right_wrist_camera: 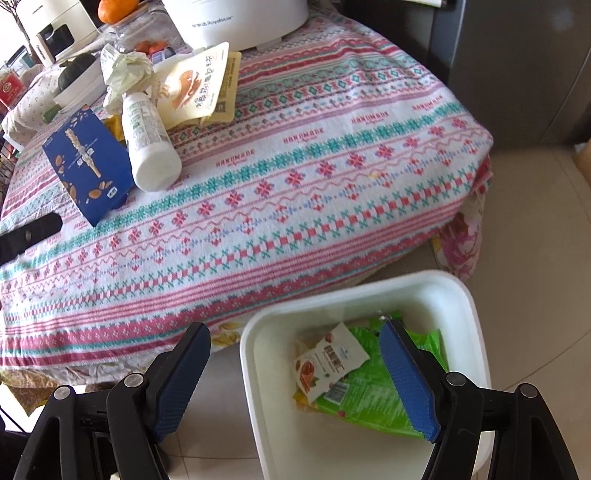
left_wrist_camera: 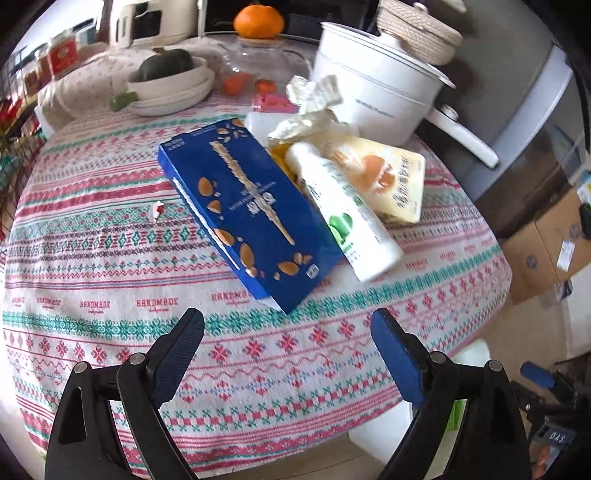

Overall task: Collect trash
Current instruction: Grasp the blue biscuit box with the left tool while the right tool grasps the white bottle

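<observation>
A blue snack box [left_wrist_camera: 243,210] lies on the patterned tablecloth [left_wrist_camera: 110,266], with a white bottle [left_wrist_camera: 343,214], a yellow food pouch [left_wrist_camera: 384,181] and crumpled paper [left_wrist_camera: 314,99] beside it. My left gripper [left_wrist_camera: 288,332] is open and empty, just short of the box's near end. My right gripper [right_wrist_camera: 295,343] is open and empty above the rim of a white bin [right_wrist_camera: 469,332] on the floor. The bin holds a green wrapper [right_wrist_camera: 373,398] and a small white packet [right_wrist_camera: 328,362]. The box [right_wrist_camera: 88,162], bottle [right_wrist_camera: 147,140] and pouch [right_wrist_camera: 195,88] also show in the right wrist view.
A white pot [left_wrist_camera: 373,92] with a long handle stands behind the trash. A bowl with a green squash [left_wrist_camera: 170,74], a glass jar and an orange [left_wrist_camera: 258,20] sit at the back. Cardboard boxes [left_wrist_camera: 546,243] stand on the floor at right. The left gripper's finger [right_wrist_camera: 29,232] shows at the left edge.
</observation>
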Demonstrator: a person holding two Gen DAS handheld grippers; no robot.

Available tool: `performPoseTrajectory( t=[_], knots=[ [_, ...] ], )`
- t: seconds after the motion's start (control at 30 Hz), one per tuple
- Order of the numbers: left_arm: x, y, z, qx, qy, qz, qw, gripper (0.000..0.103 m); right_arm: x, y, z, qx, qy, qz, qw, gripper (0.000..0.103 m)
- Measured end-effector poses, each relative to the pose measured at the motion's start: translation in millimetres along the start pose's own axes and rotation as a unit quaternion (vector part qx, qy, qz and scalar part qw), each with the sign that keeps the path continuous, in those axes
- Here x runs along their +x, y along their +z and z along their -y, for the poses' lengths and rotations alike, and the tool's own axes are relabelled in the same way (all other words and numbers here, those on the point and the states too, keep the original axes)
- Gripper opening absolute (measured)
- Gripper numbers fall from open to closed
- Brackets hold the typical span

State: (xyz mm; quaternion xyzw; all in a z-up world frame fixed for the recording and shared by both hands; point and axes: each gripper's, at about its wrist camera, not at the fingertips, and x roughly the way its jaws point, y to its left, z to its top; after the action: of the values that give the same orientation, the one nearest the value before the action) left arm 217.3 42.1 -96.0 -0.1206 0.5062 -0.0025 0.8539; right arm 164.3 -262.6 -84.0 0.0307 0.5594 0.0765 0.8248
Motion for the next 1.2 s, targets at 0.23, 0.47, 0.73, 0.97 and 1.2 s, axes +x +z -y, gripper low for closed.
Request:
performPoseTrajectory(
  t=[0.23, 0.47, 0.73, 0.97, 1.2],
  knots=[
    [30, 31, -38, -0.081, -0.052, 0.002, 0.9954, 0.093, 12, 33, -24, -0.022, -0.021, 0.015, 0.999, 0.080],
    [57, 42, -57, -0.146, -0.130, 0.010, 0.9806, 0.089, 40, 64, -55, -0.053, -0.013, 0.028, 0.998, 0.081],
    [72, 39, -75, -0.188, -0.155, 0.012, 0.9698, 0.052, 77, 84, -81, -0.060, 0.019, 0.034, 0.997, 0.080],
    [75, 36, -87, -0.203, -0.174, 0.009, 0.9635, 0.032, 98, 91, -95, -0.057, 0.033, 0.029, 0.997, 0.080],
    [68, 44, -82, -0.171, -0.160, 0.013, 0.9721, 0.000, 108, 96, -99, -0.047, 0.031, 0.027, 0.998, 0.080]
  ],
)
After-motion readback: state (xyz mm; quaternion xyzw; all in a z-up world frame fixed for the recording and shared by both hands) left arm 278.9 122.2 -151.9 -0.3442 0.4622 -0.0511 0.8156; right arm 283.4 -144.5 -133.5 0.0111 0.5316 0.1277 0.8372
